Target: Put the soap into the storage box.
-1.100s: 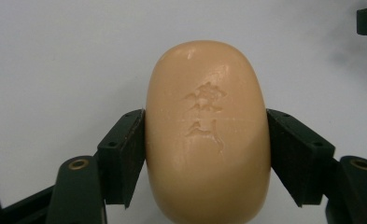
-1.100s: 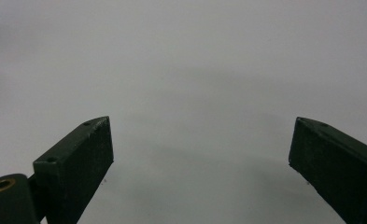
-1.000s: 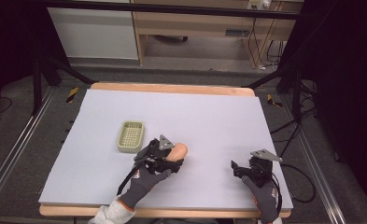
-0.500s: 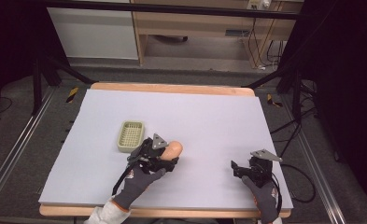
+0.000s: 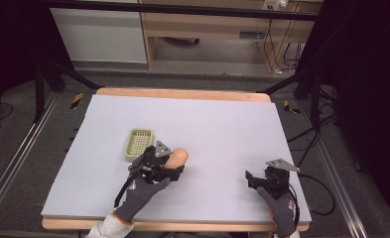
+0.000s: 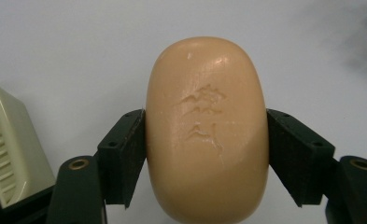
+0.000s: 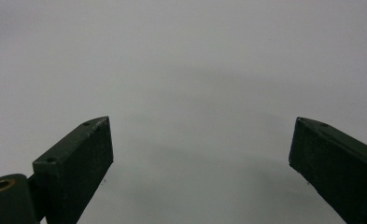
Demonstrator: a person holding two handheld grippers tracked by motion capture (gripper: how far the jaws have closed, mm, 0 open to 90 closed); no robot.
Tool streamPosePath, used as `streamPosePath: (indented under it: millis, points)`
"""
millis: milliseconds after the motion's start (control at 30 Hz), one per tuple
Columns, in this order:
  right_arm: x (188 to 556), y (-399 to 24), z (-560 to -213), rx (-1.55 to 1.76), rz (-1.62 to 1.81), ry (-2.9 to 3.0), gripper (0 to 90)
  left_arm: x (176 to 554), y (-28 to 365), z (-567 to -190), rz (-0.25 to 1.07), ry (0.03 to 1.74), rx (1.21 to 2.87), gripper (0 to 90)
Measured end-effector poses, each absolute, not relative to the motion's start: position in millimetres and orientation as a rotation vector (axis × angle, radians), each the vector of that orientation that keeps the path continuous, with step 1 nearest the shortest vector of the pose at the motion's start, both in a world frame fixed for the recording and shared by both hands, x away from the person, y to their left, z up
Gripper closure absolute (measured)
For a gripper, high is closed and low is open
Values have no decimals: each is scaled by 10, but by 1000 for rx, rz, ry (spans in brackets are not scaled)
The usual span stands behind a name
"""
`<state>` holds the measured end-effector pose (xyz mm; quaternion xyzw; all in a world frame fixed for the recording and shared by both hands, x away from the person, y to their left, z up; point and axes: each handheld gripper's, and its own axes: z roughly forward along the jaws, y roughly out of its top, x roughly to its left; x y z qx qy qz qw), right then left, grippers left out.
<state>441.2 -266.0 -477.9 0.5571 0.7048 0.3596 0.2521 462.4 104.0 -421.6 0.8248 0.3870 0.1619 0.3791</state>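
A tan oval soap bar (image 5: 179,156) (image 6: 207,93) with an embossed mark is held between the two black jaws of my left gripper (image 5: 174,165) (image 6: 207,135), which is shut on its sides. It is just right of a pale green slotted soap dish (image 5: 139,144) (image 6: 6,140) on the lilac-grey table. I cannot tell whether the soap rests on the table or hangs just above it. My right gripper (image 5: 253,179) (image 7: 202,149) sits open near the table's front right, with bare surface between its jaws.
The lilac-grey tabletop (image 5: 212,124) has a wooden rim at its far and near edges. Cables trail off the table's right side (image 5: 306,144). Dark floor and metal rails surround the table.
My left gripper has shifted slightly left toward the soap dish with the soap bar in it. The right gripper has stayed put.
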Motion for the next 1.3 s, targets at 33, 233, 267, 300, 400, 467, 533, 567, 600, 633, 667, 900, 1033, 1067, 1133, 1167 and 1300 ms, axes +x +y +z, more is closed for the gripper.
streamPosePath:
  millis: [33, 233, 267, 300, 400, 467, 533, 567, 600, 633, 667, 900, 1033, 1067, 1133, 1167, 1300]
  points:
    - [4411, -2660, -4777, 1516, 979, 1918, 66, 4625, 1052, -4211, 410, 989, 2109, 314]
    - [4412, -2659, -4778, 1515, 978, 1917, 66, 4626, 1096, -4188, 417, 1002, 2098, 314]
    - [4412, -2659, -4778, 1515, 978, 1917, 66, 4626, 1096, -4188, 417, 1002, 2098, 314]
    - [4412, -2658, -4778, 1518, 978, 1916, 66, 4630, 1120, -4169, 420, 1004, 2092, 314]
    - [4412, -2658, -4778, 1518, 978, 1916, 66, 4634, 1146, -4151, 423, 1011, 2081, 314]
    - [4411, -2657, -4778, 1519, 978, 1916, 66, 4636, 1166, -4138, 427, 1020, 2069, 314]
    - [4411, -2656, -4779, 1519, 977, 1916, 66, 4644, 1205, -4119, 436, 1029, 2063, 314]
    - [4412, -2656, -4779, 1518, 977, 1917, 66, 4648, 1220, -4114, 437, 1035, 2056, 314]
    - [4412, -2656, -4779, 1518, 977, 1917, 66, 4648, 1220, -4114, 437, 1035, 2056, 314]
    - [4412, -2656, -4779, 1520, 978, 1916, 66, 4658, 1247, -4102, 439, 1038, 2053, 314]
    - [4412, -2656, -4779, 1520, 978, 1916, 66, 4658, 1247, -4102, 439, 1038, 2053, 314]
    - [4412, -2656, -4778, 1518, 978, 1917, 66, 4683, 1326, -4077, 454, 1067, 2031, 315]
    - [4412, -2655, -4778, 1519, 979, 1916, 66, 4697, 1366, -4063, 463, 1081, 2024, 314]
    - [4412, -2655, -4778, 1519, 979, 1916, 66, 4700, 1379, -4057, 467, 1086, 2022, 314]
    - [4412, -2656, -4779, 1518, 979, 1916, 66, 4708, 1410, -4044, 470, 1094, 2018, 314]
    - [4412, -2656, -4778, 1519, 979, 1916, 65, 4712, 1426, -4037, 471, 1099, 2013, 314]
    - [4412, -2655, -4779, 1518, 979, 1916, 66, 4729, 1494, -4011, 483, 1115, 2001, 315]
